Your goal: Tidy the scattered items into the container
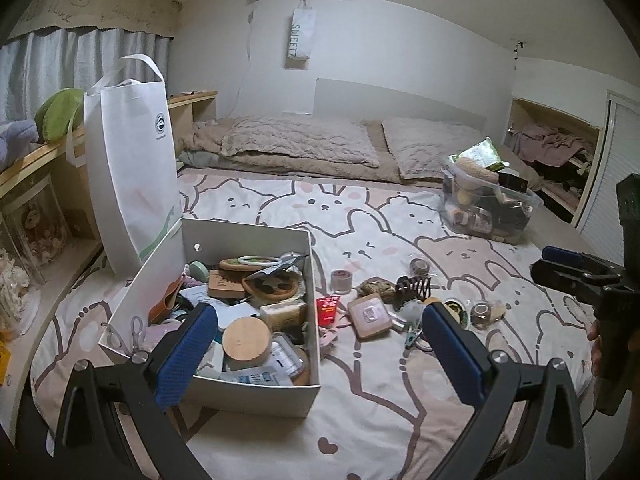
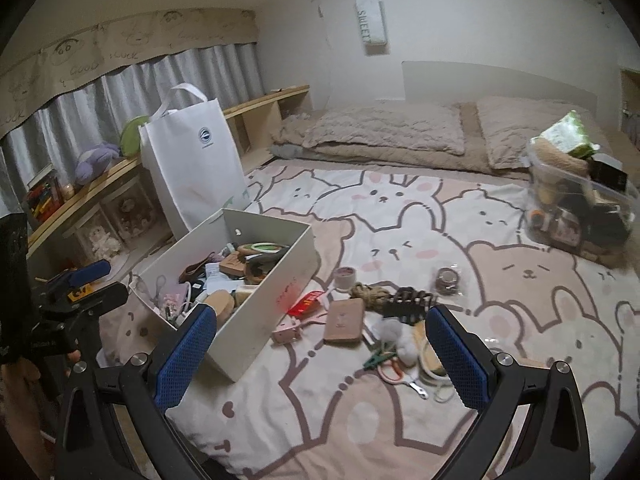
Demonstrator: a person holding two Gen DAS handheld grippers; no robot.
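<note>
White box (image 1: 256, 392) sits on the bed (image 1: 400, 420), already part-filled; scattered pile lies just beside it at its 3 o'clock. Pile: red tube (image 1: 327, 311) nearest the box wall, pink case (image 1: 369, 316) at its 3 o'clock, black claw clip (image 1: 412, 287) beyond, green peg (image 2: 378, 360) and small scissors (image 2: 394, 370) toward 6 o'clock, tape roll (image 1: 342, 281) at 12. All look light; case is stiff and flat, best pinched across its short edges; tube is soft, take mid-body; clip is springy and may snag. Left hand-held gripper (image 1: 318, 354) spread wide, empty, over the box edge. Right hand-held gripper (image 2: 320, 354) also spread, empty, above the pile
</note>
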